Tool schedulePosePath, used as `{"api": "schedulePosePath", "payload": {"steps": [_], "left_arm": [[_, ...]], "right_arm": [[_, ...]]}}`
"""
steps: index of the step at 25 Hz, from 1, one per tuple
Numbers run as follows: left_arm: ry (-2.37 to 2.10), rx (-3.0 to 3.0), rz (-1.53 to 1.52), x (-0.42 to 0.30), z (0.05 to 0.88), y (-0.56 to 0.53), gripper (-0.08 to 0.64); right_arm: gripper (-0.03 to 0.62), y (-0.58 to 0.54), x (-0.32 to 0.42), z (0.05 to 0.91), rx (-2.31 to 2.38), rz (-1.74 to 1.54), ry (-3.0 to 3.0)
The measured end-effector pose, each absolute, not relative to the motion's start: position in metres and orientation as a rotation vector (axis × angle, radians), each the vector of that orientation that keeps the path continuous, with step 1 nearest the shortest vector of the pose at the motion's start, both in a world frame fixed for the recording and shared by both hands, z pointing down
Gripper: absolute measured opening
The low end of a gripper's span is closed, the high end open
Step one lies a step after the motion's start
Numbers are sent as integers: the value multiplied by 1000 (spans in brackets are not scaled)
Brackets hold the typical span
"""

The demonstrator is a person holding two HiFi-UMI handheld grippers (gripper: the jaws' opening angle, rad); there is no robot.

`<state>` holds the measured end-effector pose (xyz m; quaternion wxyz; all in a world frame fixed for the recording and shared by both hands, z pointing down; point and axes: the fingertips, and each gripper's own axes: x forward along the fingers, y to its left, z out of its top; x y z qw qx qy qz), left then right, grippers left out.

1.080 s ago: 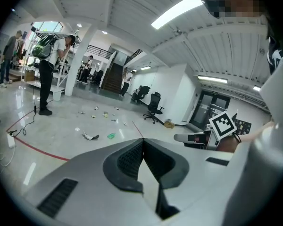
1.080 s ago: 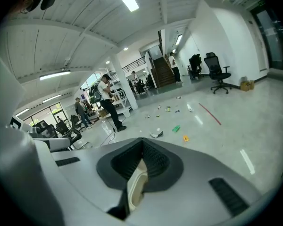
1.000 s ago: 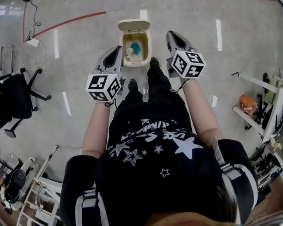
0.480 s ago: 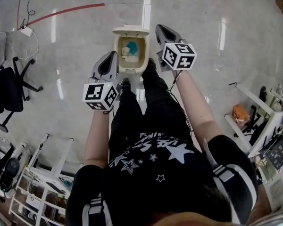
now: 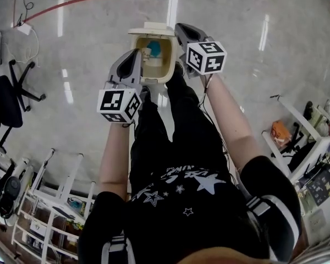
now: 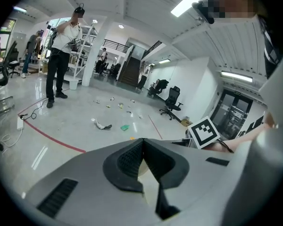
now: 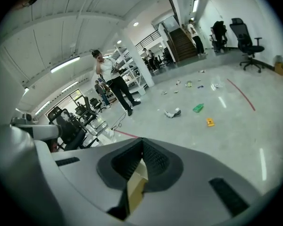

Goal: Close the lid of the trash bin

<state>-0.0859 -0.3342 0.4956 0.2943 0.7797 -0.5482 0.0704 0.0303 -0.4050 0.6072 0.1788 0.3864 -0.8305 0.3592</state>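
Reading near to far: our left gripper (image 5: 135, 56) has its jaws pinched tip to tip with nothing clamped, and its own view shows only a pale sliver through the gap behind the tips. Our right gripper (image 5: 181, 29) is in the same state, jaws together and empty, with a tan edge showing behind the tips that looks like the bin rather than anything held. Below them stands the trash bin (image 5: 155, 80), on the floor right in front of our shoes (image 5: 179, 69). In the head view the left gripper overlaps its left wall and the right gripper sits just beside its upper right corner. We can't tell whether either tool touches the bin. The lid (image 5: 150, 31) is up, tipped back at the far edge, and the mouth is open with a blue item (image 5: 155, 47) and a white scrap (image 5: 147, 54) inside. Our status call: approach is done and closing hasn't started, so the lid still has to be swung forward and down onto the rim. The right gripper looks closer to the lid, so a closed-jaw push from behind seems the likely move. Farther out there's a red line (image 5: 71, 0) on the floor, an office chair (image 5: 14, 95) at left, and in the left gripper view scattered litter (image 6: 104, 125) and a standing person (image 6: 61, 55).
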Motion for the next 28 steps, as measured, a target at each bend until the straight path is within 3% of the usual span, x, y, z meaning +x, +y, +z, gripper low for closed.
{"api": "schedulePosePath", "payload": {"steps": [10, 28], "left_arm": [[-1432, 2046, 217, -84, 521, -318, 11], [-1323, 1945, 398, -109, 613, -257, 11]], "right_arm": [[6, -363, 0, 618, 838, 1057, -2384], [6, -259, -3, 684, 892, 1204, -2220]]}}
